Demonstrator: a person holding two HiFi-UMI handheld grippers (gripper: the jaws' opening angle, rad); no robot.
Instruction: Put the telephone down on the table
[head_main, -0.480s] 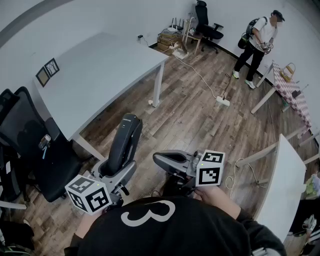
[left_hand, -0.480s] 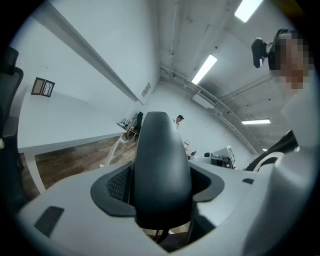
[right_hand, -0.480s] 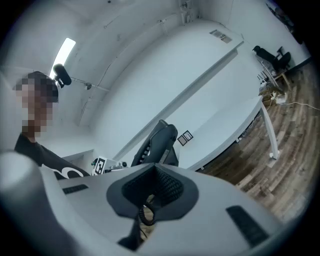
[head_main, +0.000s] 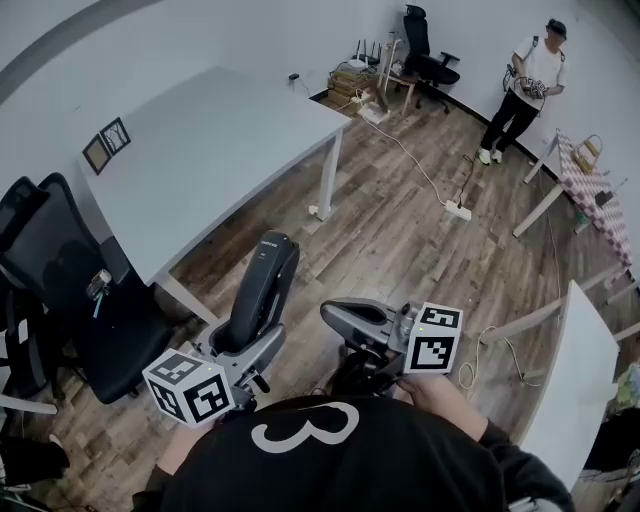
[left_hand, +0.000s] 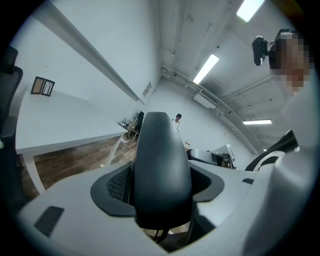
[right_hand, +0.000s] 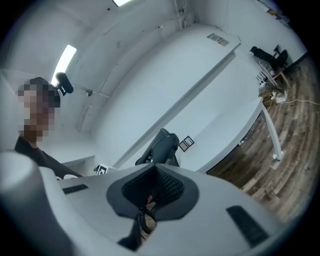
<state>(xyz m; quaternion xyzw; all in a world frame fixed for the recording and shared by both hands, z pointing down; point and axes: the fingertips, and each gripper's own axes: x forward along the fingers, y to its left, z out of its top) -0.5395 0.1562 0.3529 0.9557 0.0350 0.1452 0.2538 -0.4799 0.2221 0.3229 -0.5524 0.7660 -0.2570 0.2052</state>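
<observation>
- Table (head_main: 200, 150): white with a bare top. It lies at 11 o'clock from the grippers, well apart from the handset, and is the judged set-down place.
- Chair (head_main: 70, 300): a black office chair at 9 o'clock, just beside the table's near corner.
- Handset (head_main: 262, 295): a black, rounded bar held in the air over the wood floor, with its free end toward 12 o'clock.
  - It is judged to be rigid moulded plastic, light, and smooth enough to slip between pads.
  - The slimmer shaft between the two bulged ends is the better place to take hold.
  - It should survive a gentle landing, though a drop could crack the shell.
- Left gripper (head_main: 245, 340): at 7 o'clock in the head view. Its jaws stand wide and clamp the handset's lower part from both sides.
- Right gripper (head_main: 338, 316): at 3 o'clock of the handset, with its jaws drawn together. The cord emerges where the pads meet and appears pinched there.
- Cord (right_hand: 142, 220): dark, coiled, and hanging toward 6 o'clock below the right jaws. It is judged soft and springy, and likely to tug the handset sideways as it is laid flat.
</observation>
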